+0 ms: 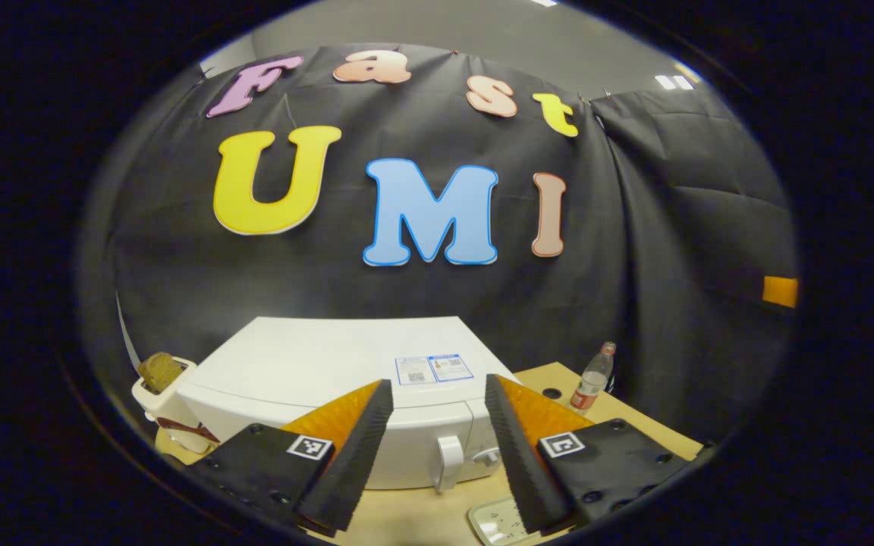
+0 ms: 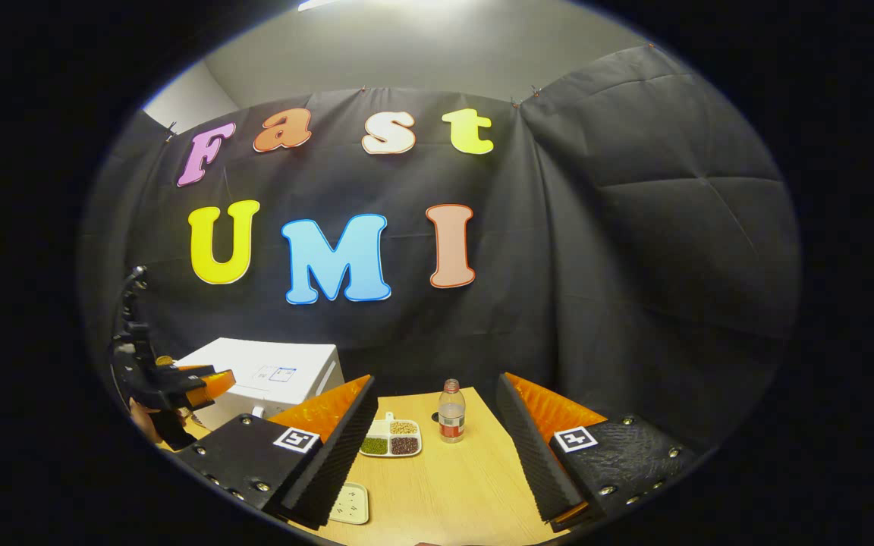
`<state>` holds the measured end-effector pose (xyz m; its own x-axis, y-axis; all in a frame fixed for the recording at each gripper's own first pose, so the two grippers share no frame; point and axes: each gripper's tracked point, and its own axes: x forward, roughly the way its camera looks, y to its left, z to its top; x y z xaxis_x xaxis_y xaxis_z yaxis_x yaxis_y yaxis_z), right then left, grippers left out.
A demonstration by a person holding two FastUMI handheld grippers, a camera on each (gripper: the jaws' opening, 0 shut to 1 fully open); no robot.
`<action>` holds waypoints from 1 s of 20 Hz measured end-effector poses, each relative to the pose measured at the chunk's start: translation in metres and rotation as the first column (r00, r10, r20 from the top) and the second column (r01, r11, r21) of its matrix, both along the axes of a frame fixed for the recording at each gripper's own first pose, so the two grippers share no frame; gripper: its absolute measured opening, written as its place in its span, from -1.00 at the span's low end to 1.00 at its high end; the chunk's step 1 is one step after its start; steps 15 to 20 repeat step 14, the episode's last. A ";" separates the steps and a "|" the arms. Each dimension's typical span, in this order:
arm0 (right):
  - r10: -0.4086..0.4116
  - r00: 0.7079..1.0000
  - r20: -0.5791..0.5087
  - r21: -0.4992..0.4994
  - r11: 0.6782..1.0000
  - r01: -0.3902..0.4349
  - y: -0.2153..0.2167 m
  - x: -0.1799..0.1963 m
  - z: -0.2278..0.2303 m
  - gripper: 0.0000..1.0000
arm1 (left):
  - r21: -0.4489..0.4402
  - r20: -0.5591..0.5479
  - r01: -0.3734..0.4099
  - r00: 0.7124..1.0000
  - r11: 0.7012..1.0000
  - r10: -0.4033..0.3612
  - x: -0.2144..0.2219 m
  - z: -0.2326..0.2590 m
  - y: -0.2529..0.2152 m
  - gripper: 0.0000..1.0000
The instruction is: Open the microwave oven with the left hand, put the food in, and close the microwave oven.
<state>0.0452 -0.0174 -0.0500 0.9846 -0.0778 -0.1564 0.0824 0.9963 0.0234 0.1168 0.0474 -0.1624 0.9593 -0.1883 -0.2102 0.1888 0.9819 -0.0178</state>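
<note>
I held the left hand-held gripper [image 1: 437,447] spread open before the white boxy microwave's [image 1: 346,379] stiff white door handle [image 1: 448,461], low centre, judging it the firm grip point.

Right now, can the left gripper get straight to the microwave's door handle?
Probably yes. The left gripper is open and the handle of the closed microwave sits between its fingers with nothing in front.

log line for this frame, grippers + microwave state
phase: approach | left gripper: open, empty, facing microwave handle | door: closed | right gripper: open, empty, above table | food tray: on table
</note>
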 end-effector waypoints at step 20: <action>0.150 0.987 0.054 -0.004 0.989 -0.150 0.069 0.009 0.037 0.93 | -0.050 0.262 -0.092 0.960 0.995 0.102 -0.073 0.173 0.016 0.92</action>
